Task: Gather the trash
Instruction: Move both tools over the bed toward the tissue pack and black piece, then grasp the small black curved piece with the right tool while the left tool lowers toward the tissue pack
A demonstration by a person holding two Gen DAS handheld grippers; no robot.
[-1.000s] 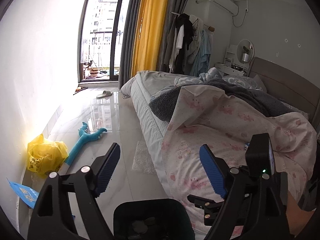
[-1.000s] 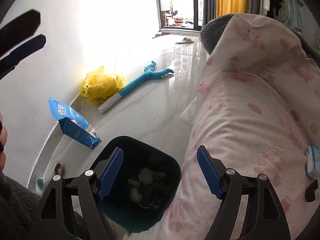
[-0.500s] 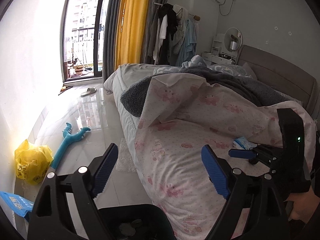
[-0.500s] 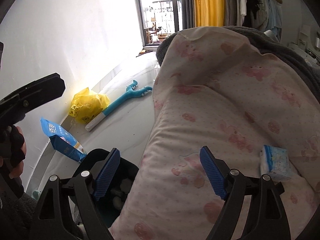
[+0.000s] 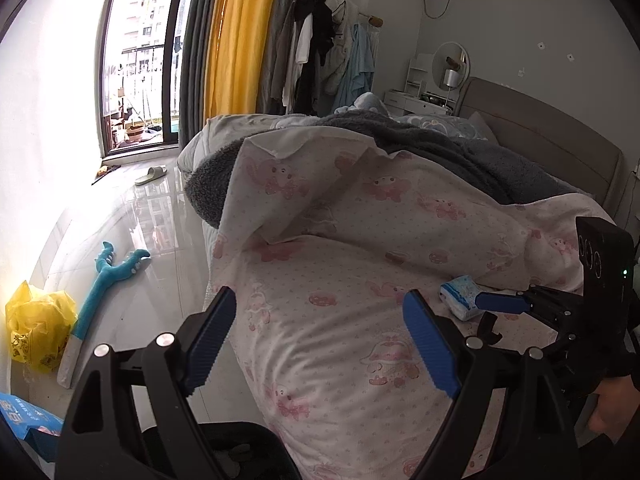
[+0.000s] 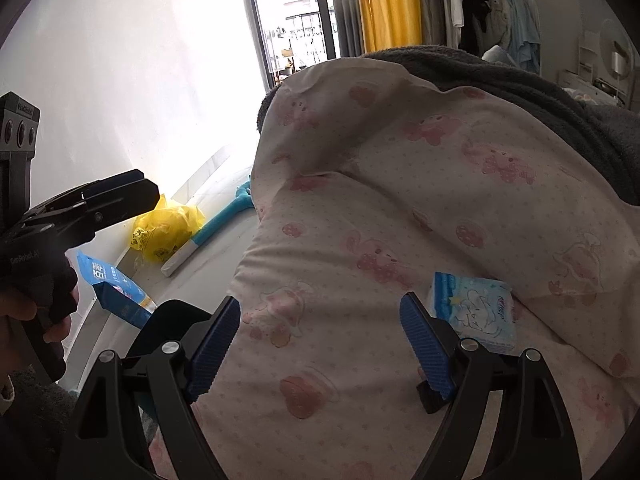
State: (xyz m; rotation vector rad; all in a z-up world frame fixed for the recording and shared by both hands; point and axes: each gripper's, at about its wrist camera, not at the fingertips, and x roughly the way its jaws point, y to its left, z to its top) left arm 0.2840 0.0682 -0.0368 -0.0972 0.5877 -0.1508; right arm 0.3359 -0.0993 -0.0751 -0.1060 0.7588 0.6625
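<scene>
A small blue-and-white tissue pack [image 6: 474, 312] lies on the pink-patterned quilt [image 6: 360, 208]. My right gripper [image 6: 320, 302] hovers open over the quilt, and the pack sits just beyond its right finger, outside the jaws. A small black object [image 6: 430, 398] lies on the quilt beside that finger. My left gripper [image 5: 319, 297] is open too, over the quilt's near edge, with nothing between its fingers. In the left wrist view the tissue pack [image 5: 460, 296] shows at the right, with one of the right gripper's fingers [image 5: 498, 303] touching or just in front of it. The dark bin [image 6: 172, 316] stands on the floor below.
On the glossy floor by the white wall lie a yellow plastic bag [image 5: 38, 328], a blue packet [image 6: 112, 284] and a teal long-handled toy [image 5: 108, 280]. A slipper [image 5: 150, 176] lies near the balcony door. A grey blanket [image 5: 460, 152] covers the bed further back.
Both grippers swung from over the floor and bin to over the bed. The tissue pack came close to the right gripper's right finger. Both jaws stand slightly wider.
</scene>
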